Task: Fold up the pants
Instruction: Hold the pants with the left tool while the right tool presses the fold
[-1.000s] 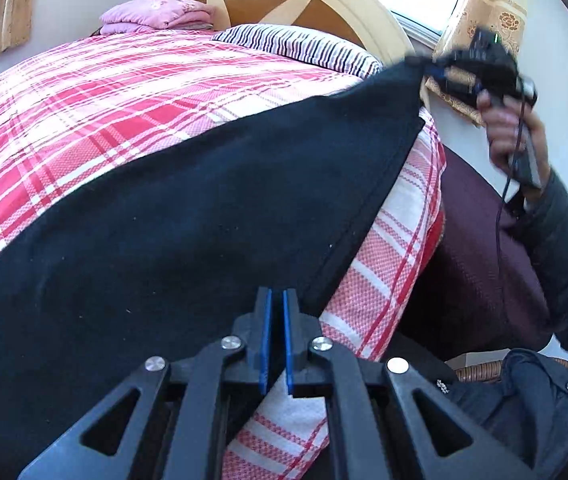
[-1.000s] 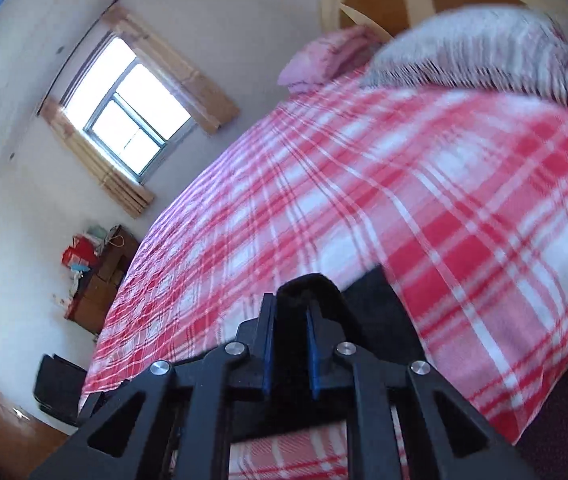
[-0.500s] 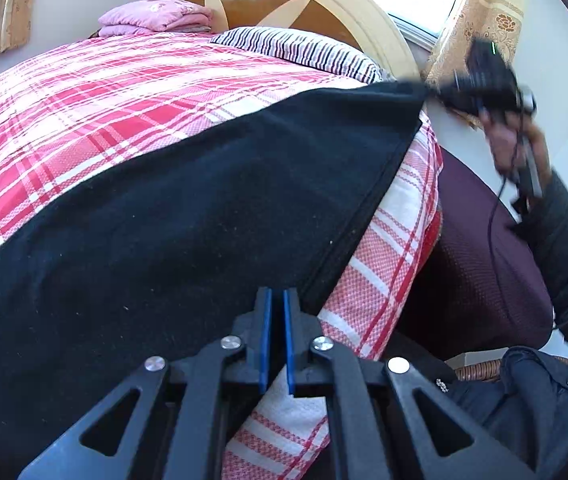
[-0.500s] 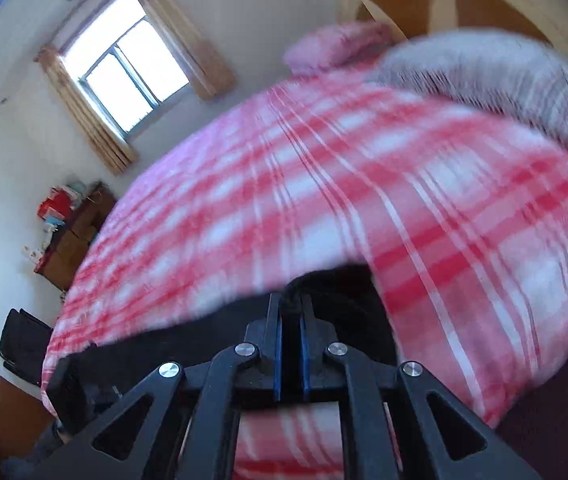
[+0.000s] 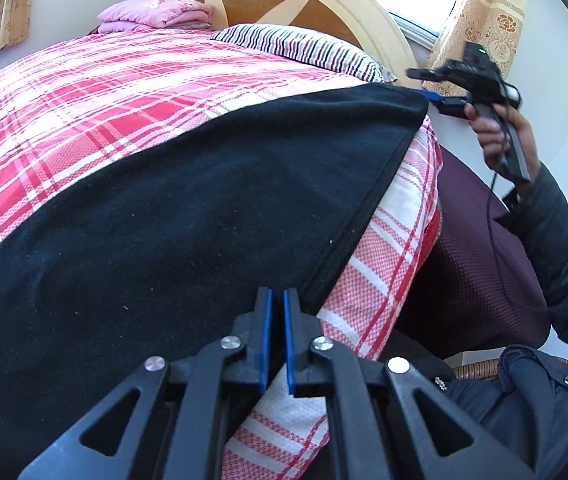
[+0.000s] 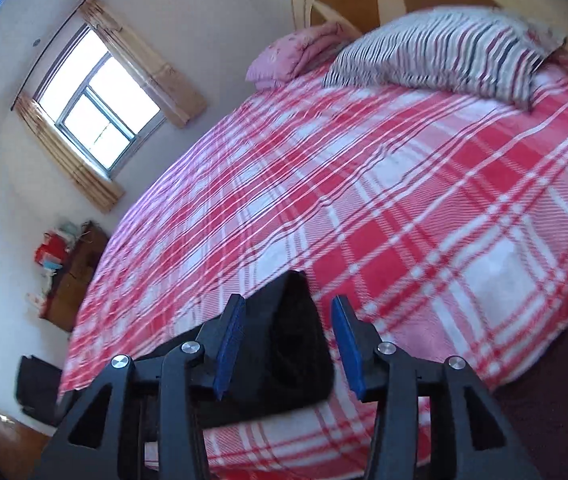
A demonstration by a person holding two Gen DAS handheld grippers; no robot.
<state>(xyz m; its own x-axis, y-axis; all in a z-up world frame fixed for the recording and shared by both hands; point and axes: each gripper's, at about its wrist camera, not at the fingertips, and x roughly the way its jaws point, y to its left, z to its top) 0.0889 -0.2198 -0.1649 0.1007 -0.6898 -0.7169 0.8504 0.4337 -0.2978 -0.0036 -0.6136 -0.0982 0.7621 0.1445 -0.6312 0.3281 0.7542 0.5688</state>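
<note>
Left gripper (image 5: 277, 322) fingers together, pointing downward; right gripper (image 6: 290, 344) fingers opening, apart.

Plaid bedspread (image 6: 404, 200), striped pillow (image 6: 444, 52), perhaps a folded quilt (image 5: 155, 14).

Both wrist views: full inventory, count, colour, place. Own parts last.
pants: 1, black, flat on the sheet near the bed's edge
sheet: 1, red-white plaid, covering the bed
pillow: 1, striped, by the headboard
folded blanket: 1, pink, beside the pillow
headboard: 1, cream and brown, behind the pillow
window: 1, tan curtains, far wall
left gripper: black with blue pads, shut at the pants' edge
right gripper: jaws opening, pants corner between, pads clear
hand: 1, holding the right gripper's handle
</note>
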